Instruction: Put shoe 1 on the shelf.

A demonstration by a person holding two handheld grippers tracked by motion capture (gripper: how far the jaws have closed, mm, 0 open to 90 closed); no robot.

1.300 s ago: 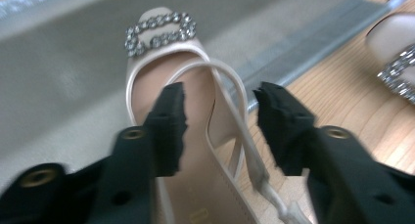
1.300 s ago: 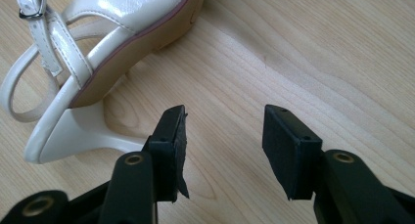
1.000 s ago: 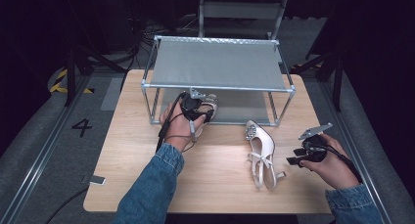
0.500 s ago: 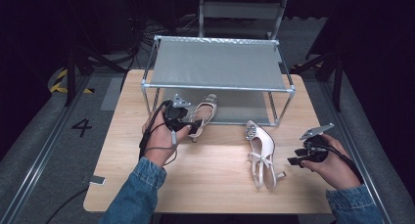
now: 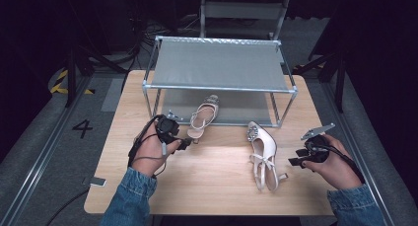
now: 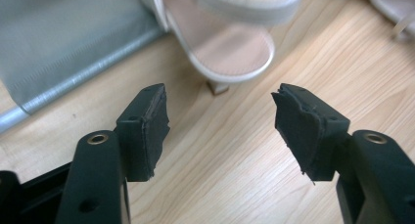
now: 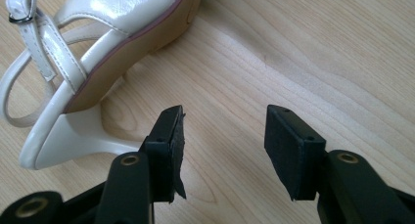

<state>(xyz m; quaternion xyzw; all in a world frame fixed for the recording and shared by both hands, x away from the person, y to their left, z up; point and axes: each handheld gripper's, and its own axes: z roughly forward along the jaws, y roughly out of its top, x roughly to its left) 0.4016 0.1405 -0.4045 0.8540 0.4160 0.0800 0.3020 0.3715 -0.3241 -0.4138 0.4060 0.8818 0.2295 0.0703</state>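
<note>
Two pale shoes, one at the rack, one out on the table

The left gripper point(image 5: 185, 143), jaws spread and empty, sits just behind the sandal point(image 5: 202, 118) whose toe lies under the rack point(image 5: 222, 63). The right gripper point(image 5: 295, 161), jaws also spread, waits beside the other shoe point(image 5: 262, 154); approach its heel squarely, with bare table point(image 5: 207, 186) around it and the rack's post point(image 5: 285, 109) nearby.

The worktop point(image 5: 212, 176) is pale, matt wood with visible grain. The cream shoe point(image 7: 117, 13) looks like glossy patent leather. The rack point(image 5: 217, 63) has shiny metal tubes and dull grey cloth shelves.
</note>
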